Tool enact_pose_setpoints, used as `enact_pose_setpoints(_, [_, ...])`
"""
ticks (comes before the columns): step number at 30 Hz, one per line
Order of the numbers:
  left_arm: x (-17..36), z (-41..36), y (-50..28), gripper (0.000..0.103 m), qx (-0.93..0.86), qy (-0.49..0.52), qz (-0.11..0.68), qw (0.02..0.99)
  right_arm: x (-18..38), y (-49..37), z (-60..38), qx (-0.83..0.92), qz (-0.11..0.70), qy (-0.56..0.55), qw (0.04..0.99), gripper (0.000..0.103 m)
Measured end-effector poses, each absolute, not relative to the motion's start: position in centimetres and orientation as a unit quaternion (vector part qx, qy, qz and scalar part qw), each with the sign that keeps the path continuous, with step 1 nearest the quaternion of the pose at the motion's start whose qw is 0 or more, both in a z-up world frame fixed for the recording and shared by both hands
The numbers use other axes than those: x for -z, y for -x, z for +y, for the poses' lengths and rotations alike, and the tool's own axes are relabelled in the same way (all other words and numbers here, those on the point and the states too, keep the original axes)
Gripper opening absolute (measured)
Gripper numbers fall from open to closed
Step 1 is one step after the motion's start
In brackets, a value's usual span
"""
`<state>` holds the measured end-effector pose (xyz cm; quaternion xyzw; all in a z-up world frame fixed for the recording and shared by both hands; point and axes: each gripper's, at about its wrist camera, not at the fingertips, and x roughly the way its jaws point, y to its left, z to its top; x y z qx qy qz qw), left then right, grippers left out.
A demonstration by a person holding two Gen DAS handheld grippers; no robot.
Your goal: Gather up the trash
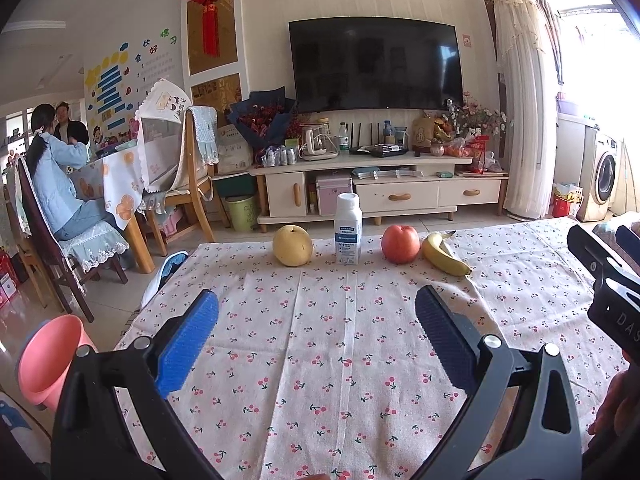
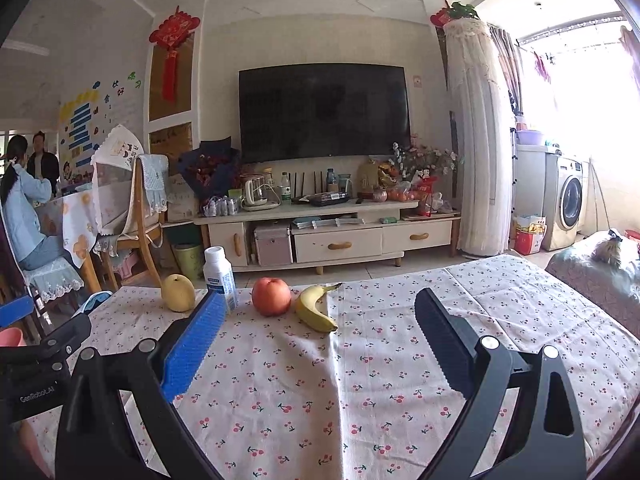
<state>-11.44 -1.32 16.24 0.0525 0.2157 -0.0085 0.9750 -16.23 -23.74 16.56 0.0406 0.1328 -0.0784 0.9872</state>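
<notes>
counter (image 1: 520,280) in cherry cloth carries 4 items in a row at the far edge: pear (image 1: 292,245), white bottle (image 1: 348,229), apple (image 1: 400,243), banana (image 1: 445,255). Bottle is likely the only trash; stands upright between pear and apple, well apart from both grippers. left gripper (image 1: 316,328) and right gripper (image 2: 316,328): fingers spread wide, nothing held. Risk: tall light bottle tips if a finger clips it; fruit on both sides crowds the approach. Pink bin (image 1: 50,360) sits low left of the counter.
</notes>
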Motion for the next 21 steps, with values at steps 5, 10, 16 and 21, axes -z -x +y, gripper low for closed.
enact_pose_setpoints(5, [-15.7, -1.2, 11.0, 0.099, 0.009, -0.053, 0.222, 0.974, -16.2, 15.9, -23.5, 0.077, 0.136, -0.036, 0.987, 0.095])
enact_pose_setpoints(10, [-14.9, -1.1, 10.3, 0.099, 0.01, -0.053, 0.23, 0.972, -15.8, 15.4, -23.3, 0.078, 0.145, -0.033, 0.986, 0.095])
enact_pose_setpoints(16, [-13.5, -1.0, 9.2, 0.099, 0.011, -0.052, 0.244, 0.968, -14.8, 14.3, -22.8, 0.075, 0.159, -0.023, 0.984, 0.095])
enact_pose_setpoints(21, [-10.8, -0.6, 7.2, 0.099, 0.019, -0.031, 0.285, 0.958, -13.2, 12.6, -22.4, 0.075, 0.194, -0.017, 0.978, 0.095])
